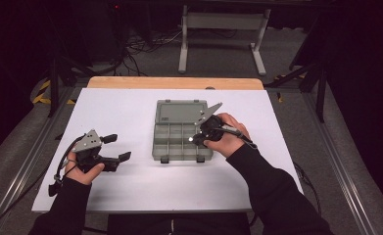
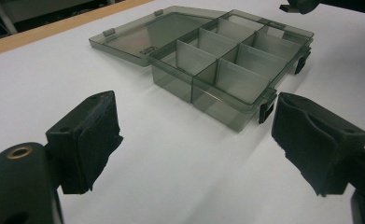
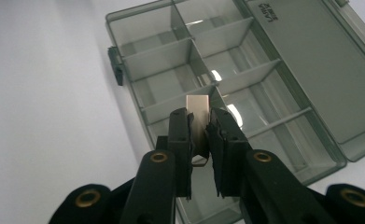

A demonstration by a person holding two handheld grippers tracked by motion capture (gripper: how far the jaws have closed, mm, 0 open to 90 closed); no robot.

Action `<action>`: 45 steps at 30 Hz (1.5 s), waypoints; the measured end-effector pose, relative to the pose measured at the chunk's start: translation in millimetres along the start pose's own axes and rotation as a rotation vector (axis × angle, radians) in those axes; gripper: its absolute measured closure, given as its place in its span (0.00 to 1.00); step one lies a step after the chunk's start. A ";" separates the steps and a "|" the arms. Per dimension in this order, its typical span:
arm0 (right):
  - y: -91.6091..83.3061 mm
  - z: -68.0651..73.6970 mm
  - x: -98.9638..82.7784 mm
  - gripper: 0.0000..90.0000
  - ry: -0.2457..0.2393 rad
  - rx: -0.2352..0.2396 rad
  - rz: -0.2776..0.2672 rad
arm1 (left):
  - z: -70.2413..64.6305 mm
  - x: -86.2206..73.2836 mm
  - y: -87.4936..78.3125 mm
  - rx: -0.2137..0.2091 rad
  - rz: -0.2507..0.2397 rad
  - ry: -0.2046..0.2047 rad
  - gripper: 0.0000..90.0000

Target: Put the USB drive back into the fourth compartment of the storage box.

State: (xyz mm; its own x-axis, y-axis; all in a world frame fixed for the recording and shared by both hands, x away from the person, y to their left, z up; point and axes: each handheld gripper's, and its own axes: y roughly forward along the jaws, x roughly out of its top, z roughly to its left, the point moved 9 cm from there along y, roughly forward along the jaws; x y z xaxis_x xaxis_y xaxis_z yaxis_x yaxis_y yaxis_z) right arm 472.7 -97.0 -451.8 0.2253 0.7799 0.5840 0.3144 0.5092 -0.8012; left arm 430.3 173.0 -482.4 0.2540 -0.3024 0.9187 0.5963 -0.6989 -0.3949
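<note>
Clamped between the right gripper's [image 3: 200, 135] jaws above the open organizer box [image 3: 283, 74], a thin divider [image 3: 198, 103] looked light, stiff and slippery, best pinched flat-faced, while the left gripper [image 2: 194, 140] gaped empty.

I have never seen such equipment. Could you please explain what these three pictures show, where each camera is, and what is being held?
A person sits at a white table and holds a hand-operated two-jaw gripper in each hand. The high view looks down from above. The other two cameras ride on the grippers and look along their black jaws. On the table lies a grey plastic organizer box with its lid open and its compartments looking empty. The left gripper rests open beside it, holding nothing. The right gripper is over the box, shut on a small flat piece, possibly a divider.
</note>
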 end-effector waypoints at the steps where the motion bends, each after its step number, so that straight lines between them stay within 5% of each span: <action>1: 0.2 -2.3 -0.9 0.89 0.008 -0.002 -0.001 | 0.2 0.0 0.0 0.000 0.000 0.000 0.18; 29: 20.3 -53.2 -21.9 0.89 0.134 -0.057 0.035 | -0.2 -0.1 0.4 -0.004 0.001 0.002 0.18; 45: 29.8 -64.7 -28.4 0.89 0.163 -0.074 0.060 | -0.9 -0.1 1.1 -0.006 0.002 0.000 0.18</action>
State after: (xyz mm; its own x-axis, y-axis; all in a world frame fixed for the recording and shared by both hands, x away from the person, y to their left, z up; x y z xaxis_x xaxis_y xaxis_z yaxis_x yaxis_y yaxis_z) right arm 535.3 -127.5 -483.9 0.3903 0.7354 0.5540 0.3615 0.4310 -0.8268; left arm 430.2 171.8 -482.9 0.2547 -0.3038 0.9181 0.5917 -0.7020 -0.3964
